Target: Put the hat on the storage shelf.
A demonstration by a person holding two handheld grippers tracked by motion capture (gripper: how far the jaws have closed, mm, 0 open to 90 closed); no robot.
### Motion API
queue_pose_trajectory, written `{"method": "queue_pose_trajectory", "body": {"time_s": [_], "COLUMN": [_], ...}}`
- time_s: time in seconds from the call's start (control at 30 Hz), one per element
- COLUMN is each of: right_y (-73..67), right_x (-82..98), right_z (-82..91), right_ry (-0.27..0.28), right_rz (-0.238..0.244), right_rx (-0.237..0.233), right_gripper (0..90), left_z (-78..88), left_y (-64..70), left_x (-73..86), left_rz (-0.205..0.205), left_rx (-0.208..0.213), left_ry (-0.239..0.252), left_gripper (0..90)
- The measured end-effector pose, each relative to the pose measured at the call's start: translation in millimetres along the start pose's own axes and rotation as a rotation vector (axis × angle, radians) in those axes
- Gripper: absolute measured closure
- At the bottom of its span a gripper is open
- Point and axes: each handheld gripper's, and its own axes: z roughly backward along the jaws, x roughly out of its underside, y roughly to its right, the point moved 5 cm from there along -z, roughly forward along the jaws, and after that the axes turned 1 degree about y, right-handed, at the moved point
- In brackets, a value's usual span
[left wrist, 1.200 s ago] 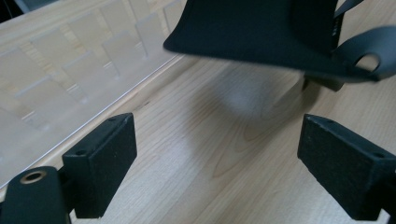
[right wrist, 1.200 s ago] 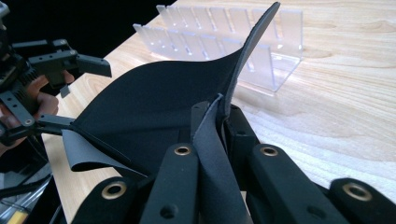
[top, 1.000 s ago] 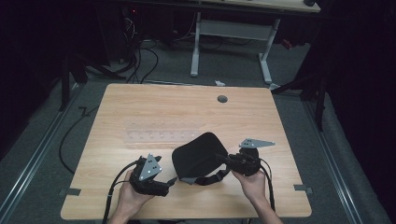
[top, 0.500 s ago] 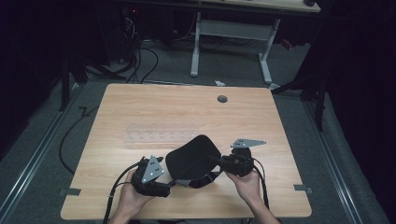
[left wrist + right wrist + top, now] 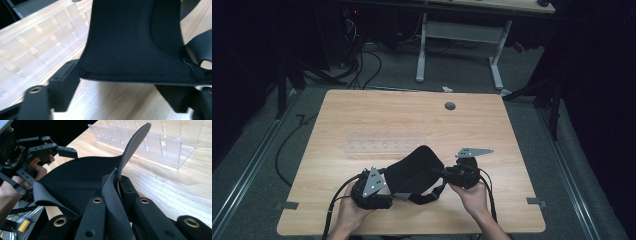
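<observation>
A pale wooden table (image 5: 362, 115) with a round cable hole (image 5: 450, 106) near its far edge stands on grey carpet (image 5: 532, 107) in a dark room; beyond it cables (image 5: 362, 60) trail across the floor beside the white legs of another desk (image 5: 459, 35). Both grippers work at the table's near edge. The right gripper (image 5: 117, 187) has its jaws pinched tight on one edge of a black fabric pad (image 5: 414, 170), which fans out ahead of its fingers toward the left gripper (image 5: 387, 187). The left gripper's jaws have just been closing, with the pad's opposite edge between them; the left finger (image 5: 66, 82) touches that edge, though a firm grip cannot be told. A clear plastic rack (image 5: 382, 146) lies just beyond the fingers of both grippers
</observation>
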Motion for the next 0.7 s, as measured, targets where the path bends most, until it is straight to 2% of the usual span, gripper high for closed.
{"method": "queue_pose_trajectory", "body": {"time_s": [0.03, 0.1, 0.17, 0.3, 0.4, 0.5, 0.53, 0.57, 0.63, 0.7], "right_y": [-1.1, -2.9, -5.0, -7.6, -9.1, -11.9, -14.2, -14.2, -15.6, -15.9], "right_x": [-0.7, -2.2, -3.8, -5.8, -7.3, -10.2, -12.1, -12.1, -13.3, -13.9], "right_z": [-0.3, -1.0, -2.5, -6.8, -10.8, -16.3, -18.9, -18.9, -20.6, -21.1], "right_ry": [0.002, 0.003, 0.005, 0.007, 0.011, 0.021, 0.023, 0.023, 0.021, 0.021], "right_rz": [0.000, 0.002, 0.000, 0.011, -0.011, -0.005, 0.003, 0.003, 0.029, 0.030], "right_rx": [-0.001, -0.008, -0.024, -0.034, -0.050, -0.049, -0.038, -0.038, -0.021, -0.019], "right_gripper": [84.3, 84.4, 84.5, 84.4, 84.4, 83.8, 83.1, 83.1, 82.1, 81.4], "left_z": [0.8, 2.3, 0.9, -0.7, -0.1, 3.2, 3.9, 4.4, 6.3, 8.9], "left_y": [0.3, 3.5, 4.7, 4.5, 3.7, 6.8, 7.4, 7.9, 9.5, 12.1], "left_x": [0.3, -0.7, 0.6, 2.4, 2.7, 3.4, 4.5, 5.7, 7.0, 7.3], "left_rz": [-0.005, 0.007, -0.010, -0.012, -0.016, 0.005, 0.002, -0.002, -0.003, -0.014], "left_rx": [0.006, 0.031, 0.025, 0.021, 0.024, 0.072, 0.079, 0.086, 0.103, 0.121], "left_ry": [-0.002, 0.014, 0.009, -0.002, -0.009, -0.021, -0.028, -0.036, -0.051, -0.062], "left_gripper": [27.0, 35.7, 38.6, 42.6, 46.7, 56.5, 63.4, 63.4, 69.1, 74.1]}}
